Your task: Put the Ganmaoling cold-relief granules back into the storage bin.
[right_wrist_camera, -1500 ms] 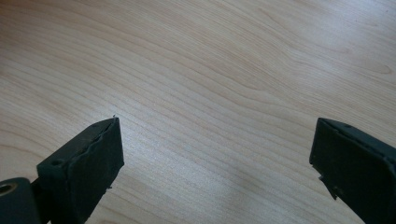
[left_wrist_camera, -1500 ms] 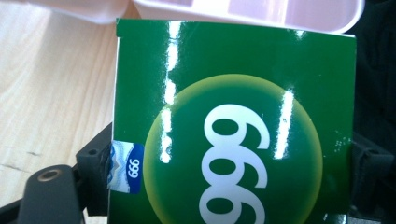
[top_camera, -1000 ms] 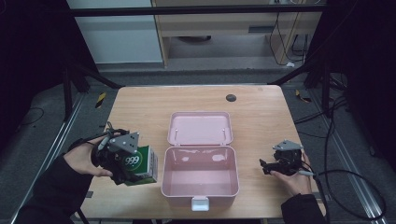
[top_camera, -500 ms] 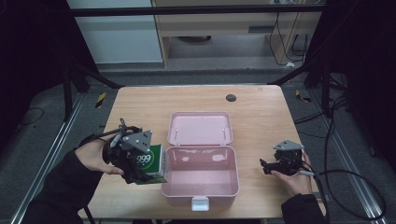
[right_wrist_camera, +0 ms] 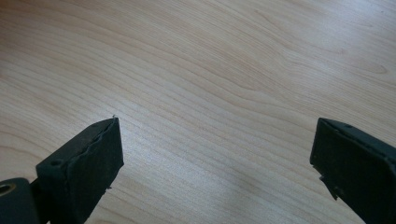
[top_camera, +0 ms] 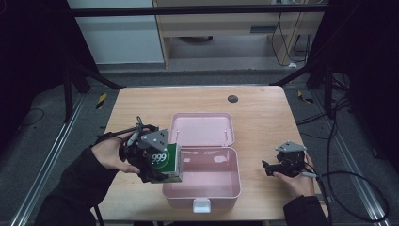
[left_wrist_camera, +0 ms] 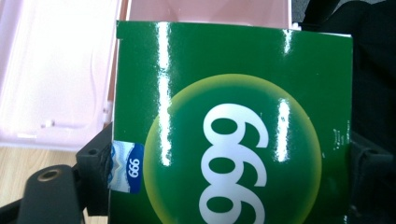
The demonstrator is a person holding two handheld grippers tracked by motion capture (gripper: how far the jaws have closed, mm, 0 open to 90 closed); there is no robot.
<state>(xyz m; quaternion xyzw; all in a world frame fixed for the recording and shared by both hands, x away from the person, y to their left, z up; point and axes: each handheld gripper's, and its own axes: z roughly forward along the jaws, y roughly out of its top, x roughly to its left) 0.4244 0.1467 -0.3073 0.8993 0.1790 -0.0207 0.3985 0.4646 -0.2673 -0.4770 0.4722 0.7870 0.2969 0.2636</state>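
A green box (top_camera: pixel 165 161) printed with a white "999" hangs at the left rim of the open pink case (top_camera: pixel 202 195), with my left gripper (top_camera: pixel 149 161) shut on it. In the left gripper view the green box (left_wrist_camera: pixel 233 126) sits between both black pads (left_wrist_camera: pixel 95 172), and the pink case (left_wrist_camera: pixel 56 74) lies behind it. My right gripper (top_camera: pixel 274 165) rests on the table to the right of the case. Its jaws stand wide apart over bare wood, so the right gripper (right_wrist_camera: pixel 215 163) is open with nothing between them.
The case's lid (top_camera: pixel 202 129) lies flat open behind its base. A small dark round spot (top_camera: pixel 232 98) marks the wooden table (top_camera: pixel 263 117) at the back. Dark floor, metal rails and cables surround the table.
My left hand has carried the green box rightward and a little up, from the table's left part to the case's left rim. The right gripper has stayed put.
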